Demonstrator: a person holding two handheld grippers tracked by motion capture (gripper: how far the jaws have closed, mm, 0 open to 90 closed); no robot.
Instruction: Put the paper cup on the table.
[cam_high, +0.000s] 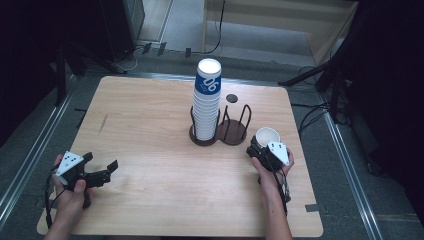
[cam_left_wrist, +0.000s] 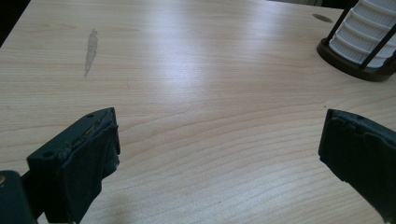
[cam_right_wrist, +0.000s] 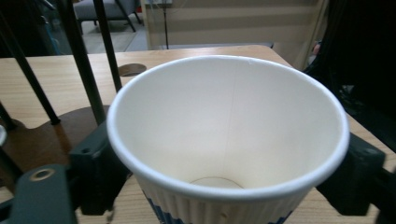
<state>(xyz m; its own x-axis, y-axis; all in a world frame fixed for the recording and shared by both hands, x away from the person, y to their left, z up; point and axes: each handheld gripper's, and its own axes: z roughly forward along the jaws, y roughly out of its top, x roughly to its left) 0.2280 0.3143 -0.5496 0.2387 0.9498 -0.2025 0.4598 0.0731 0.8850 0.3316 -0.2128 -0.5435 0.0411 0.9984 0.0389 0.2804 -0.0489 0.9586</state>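
Cup (cam_high: 266, 135) sits at right of centre in the high view, upright, mouth up, on the wooden table (cam_high: 150, 150), just right of the holder. Right gripper (cam_high: 261, 150) is at the cup from below in frame; in the right gripper view the cup (cam_right_wrist: 229, 140) stands between the two black jaws, one at lower left and one at lower right of the frame, both close against its ribbed wall. Jaws part-way apart; I cannot tell whether the pads press on the wall or merely flank it.

Left gripper (cam_high: 102, 172) rests low at lower left of the high view, well apart from everything. Left gripper view shows its jaws wide, bare table (cam_left_wrist: 196, 93) between them, nothing held.

Stack of nested cups (cam_high: 207, 100) stands tall in the left bay of the dark two-bay holder (cam_high: 234, 134), upper centre of the high view; right bay looks vacant.

Risks, as judged from here:
- Thin paper wall: too much squeeze would buckle the rim and make nesting harder.
- Too loose a grip and the cup would slip or tilt on lifting.
- Holder's upright rods are just beside the cup; a sideways swing could clip them and drag the holder.
- Stack is high and narrow; a knock near its top could topple it.
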